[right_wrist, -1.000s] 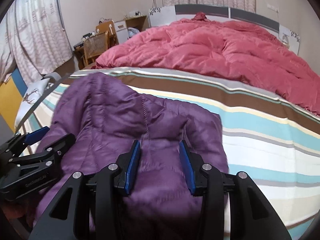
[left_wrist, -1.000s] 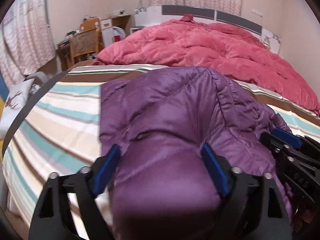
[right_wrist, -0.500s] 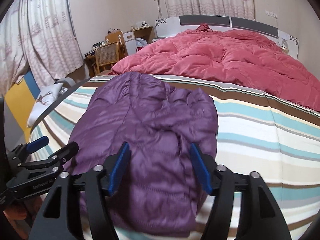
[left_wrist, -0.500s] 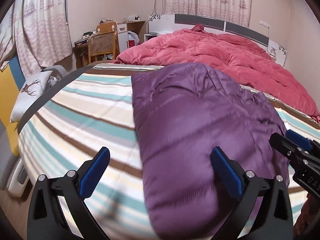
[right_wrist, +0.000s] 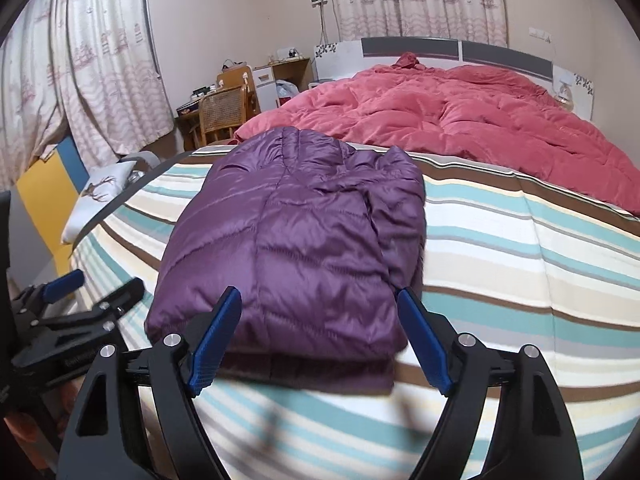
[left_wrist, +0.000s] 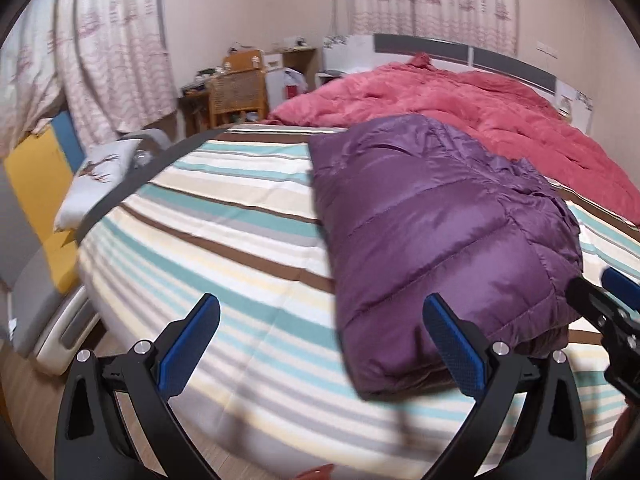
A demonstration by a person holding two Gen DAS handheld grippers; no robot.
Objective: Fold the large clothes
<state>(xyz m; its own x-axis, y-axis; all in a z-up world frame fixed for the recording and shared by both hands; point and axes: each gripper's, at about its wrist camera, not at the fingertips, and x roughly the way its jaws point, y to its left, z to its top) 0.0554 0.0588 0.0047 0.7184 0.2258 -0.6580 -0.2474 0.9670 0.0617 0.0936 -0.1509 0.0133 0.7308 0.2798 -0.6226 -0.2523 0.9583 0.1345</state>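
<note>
A purple puffer jacket (left_wrist: pixel 436 228) lies folded into a compact rectangle on the striped bedsheet (left_wrist: pixel 224 248); it also shows in the right wrist view (right_wrist: pixel 296 248). My left gripper (left_wrist: pixel 320 344) is open and empty, above the sheet just left of the jacket's near edge. My right gripper (right_wrist: pixel 320 336) is open and empty, jaws wide, just in front of the jacket's near edge. The right gripper shows at the right edge of the left wrist view (left_wrist: pixel 608 312); the left one shows at the left of the right wrist view (right_wrist: pixel 76 312).
A rumpled red duvet (right_wrist: pixel 460 120) covers the far half of the bed, against the headboard (right_wrist: pixel 460 48). A wooden chair (right_wrist: pixel 224 112) and desk stand at the far left by the curtains. A white pillow (left_wrist: pixel 100 168) lies off the bed's left side.
Both grippers let go of the jacket, opened wide and pulled back toward the bed's near edge. The jacket now lies flat and folded on the sheet.
</note>
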